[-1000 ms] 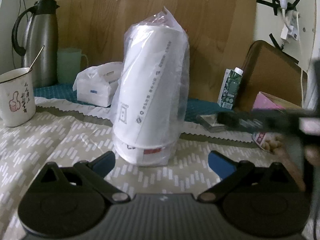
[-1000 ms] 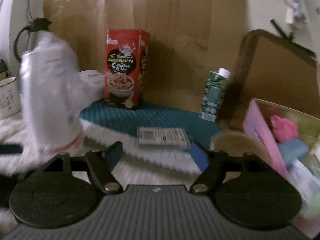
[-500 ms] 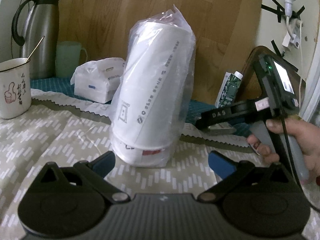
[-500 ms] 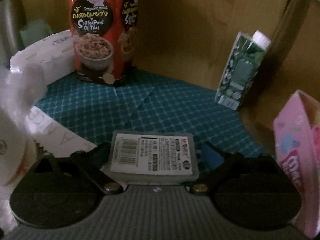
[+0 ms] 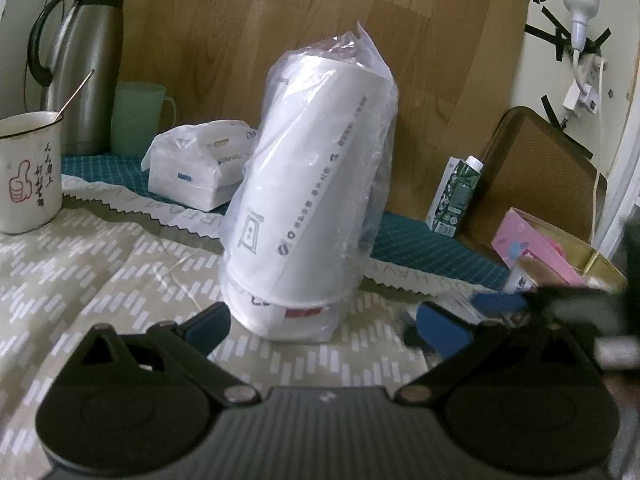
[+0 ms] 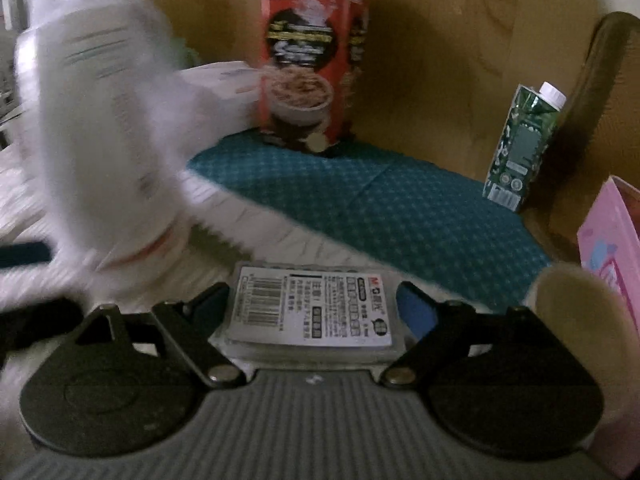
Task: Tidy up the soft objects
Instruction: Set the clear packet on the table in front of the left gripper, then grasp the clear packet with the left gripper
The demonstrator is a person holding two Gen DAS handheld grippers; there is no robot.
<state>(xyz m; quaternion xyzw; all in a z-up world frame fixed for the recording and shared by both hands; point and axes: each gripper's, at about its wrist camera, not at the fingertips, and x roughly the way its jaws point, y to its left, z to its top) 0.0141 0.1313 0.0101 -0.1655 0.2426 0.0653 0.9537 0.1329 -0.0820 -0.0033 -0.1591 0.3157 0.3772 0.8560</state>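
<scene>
The right gripper (image 6: 314, 308) has dropped toward the flat labelled pack (image 6: 310, 310), which now lies between its wide-spread jaws, contact unclear. The left gripper (image 5: 320, 322) stays wide open just before the upright plastic-wrapped white roll (image 5: 310, 196) on the patterned cloth (image 5: 80, 276).

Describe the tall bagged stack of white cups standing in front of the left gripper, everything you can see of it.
The stack of white cups is a tall nested column of what look like paper cups, printed with dark lettering and a red mark near the base, sealed in a thin, crinkled clear plastic bag that bunches to a point on top. It stands on the patterned cloth, leaning slightly right. The open left gripper has its blue pads either side of the base; contact is unclear.
</scene>
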